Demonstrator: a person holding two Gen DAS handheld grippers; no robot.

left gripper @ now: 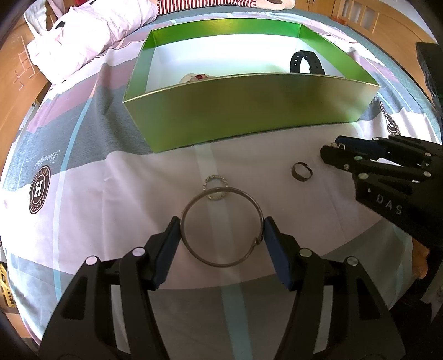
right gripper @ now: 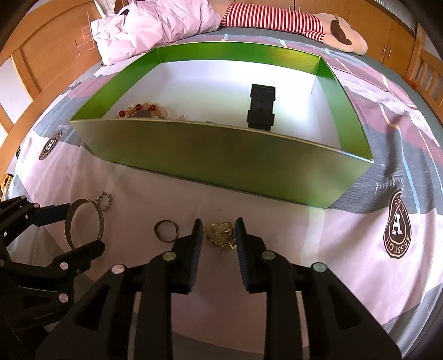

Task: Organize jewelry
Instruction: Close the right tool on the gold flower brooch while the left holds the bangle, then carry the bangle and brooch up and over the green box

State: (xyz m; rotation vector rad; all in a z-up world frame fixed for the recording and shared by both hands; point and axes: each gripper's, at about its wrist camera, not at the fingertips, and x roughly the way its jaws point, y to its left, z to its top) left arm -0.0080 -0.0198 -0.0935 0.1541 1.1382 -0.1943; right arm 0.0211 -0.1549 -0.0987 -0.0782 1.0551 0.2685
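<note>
My left gripper (left gripper: 220, 229) is shut on a thin metal bangle (left gripper: 191, 205), both pads pressing its sides. In the right wrist view the bangle (right gripper: 67, 221) stands tilted between those fingers. My right gripper (right gripper: 218, 229) is open, with a gold ornament (right gripper: 221, 235) lying on the sheet between its fingertips, untouched by the pads. A small dark ring (right gripper: 166, 230) (left gripper: 301, 172) and a sparkly little hoop (left gripper: 215, 188) (right gripper: 104, 200) lie on the bed between the grippers. Behind them, the green box (left gripper: 249, 116) holds a black watch strap (right gripper: 261, 110) and a beaded bracelet (right gripper: 141, 108).
Everything rests on a bed with a pink, grey and white patterned sheet (right gripper: 346, 235). A crumpled pink pillow (right gripper: 155, 25) and a red-striped plush toy (right gripper: 277, 19) lie behind the box. Wooden cupboards (right gripper: 47, 52) border the bed.
</note>
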